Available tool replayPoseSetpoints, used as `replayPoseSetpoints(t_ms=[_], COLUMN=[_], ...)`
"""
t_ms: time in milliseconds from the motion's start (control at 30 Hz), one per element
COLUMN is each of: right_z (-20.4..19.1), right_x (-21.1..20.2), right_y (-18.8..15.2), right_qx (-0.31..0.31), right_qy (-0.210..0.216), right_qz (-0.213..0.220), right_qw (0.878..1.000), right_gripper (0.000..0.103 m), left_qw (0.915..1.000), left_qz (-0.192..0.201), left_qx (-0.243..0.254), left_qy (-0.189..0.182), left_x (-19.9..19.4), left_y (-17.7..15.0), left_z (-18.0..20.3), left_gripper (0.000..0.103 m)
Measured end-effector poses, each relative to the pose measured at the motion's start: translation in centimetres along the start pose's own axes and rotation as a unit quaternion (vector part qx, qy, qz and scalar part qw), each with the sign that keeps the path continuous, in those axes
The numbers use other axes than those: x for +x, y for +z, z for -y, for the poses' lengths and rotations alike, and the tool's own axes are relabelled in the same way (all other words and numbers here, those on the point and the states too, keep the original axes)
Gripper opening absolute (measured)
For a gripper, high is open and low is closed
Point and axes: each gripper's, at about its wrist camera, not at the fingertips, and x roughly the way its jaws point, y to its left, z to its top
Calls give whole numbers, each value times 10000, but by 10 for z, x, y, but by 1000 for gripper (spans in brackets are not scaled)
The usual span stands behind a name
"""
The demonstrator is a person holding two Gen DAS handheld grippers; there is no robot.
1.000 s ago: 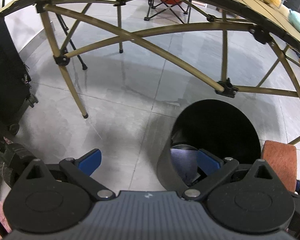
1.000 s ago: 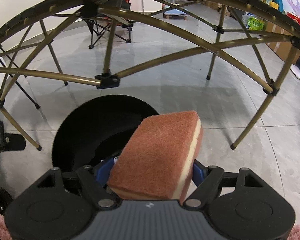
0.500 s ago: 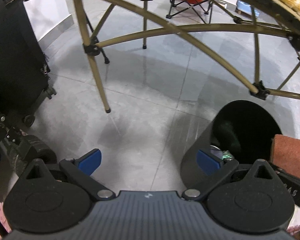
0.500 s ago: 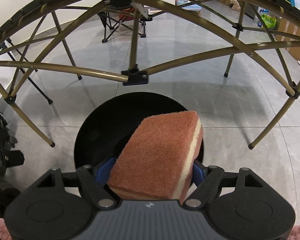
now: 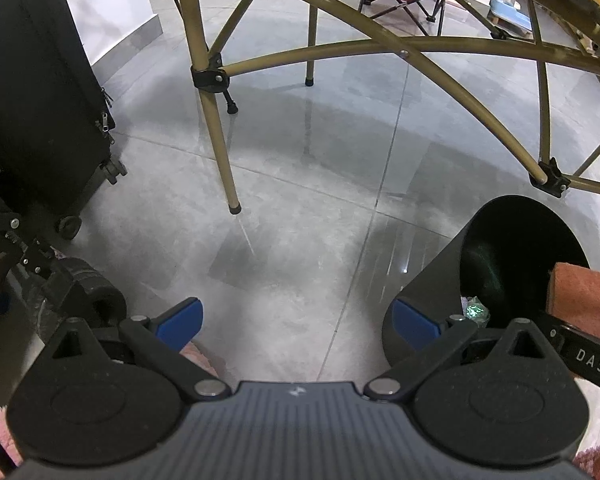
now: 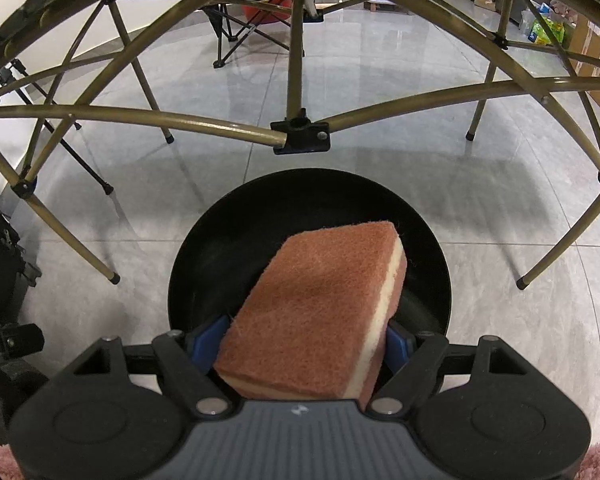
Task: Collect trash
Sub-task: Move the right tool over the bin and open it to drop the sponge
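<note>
My right gripper is shut on a brown-and-cream scrubbing sponge and holds it directly above the open mouth of a black round trash bin on the grey tile floor. In the left wrist view the bin stands at the right, with green crumpled trash inside, and the sponge shows over its rim. My left gripper is open and empty, over bare floor to the left of the bin.
A folding table's gold frame legs and cross braces stand just beyond the bin. A black wheeled suitcase stands at the left. Pink rug lies under the grippers. Folding chairs stand far back.
My right gripper has carried the sponge leftward until the bin lies centred beneath it. My left gripper has swung left, away from the bin, still open.
</note>
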Motion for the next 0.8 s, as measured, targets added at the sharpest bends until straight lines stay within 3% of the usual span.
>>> replayPoseSetpoints(t_ms=[200, 233, 333, 800], right_z=[0, 0, 1, 2], right_x=[1, 1, 1, 2], right_y=[0, 1, 1, 0], right_qx=[-9, -5, 9, 20], right_qy=[26, 35, 31, 71], right_qz=[8, -4, -25, -94], right_qw=[10000, 10000, 10000, 9999], right_gripper=[80, 82, 102, 103], left_qw=[10000, 10000, 10000, 10000], left_qz=[-23, -24, -19, -14], left_qx=[11, 12, 21, 34], left_qy=[22, 22, 12, 3], left_x=[2, 2, 2, 1], left_y=[-1, -1, -1, -1], left_z=[2, 3, 3, 3], left_gripper=[103, 103, 103, 103])
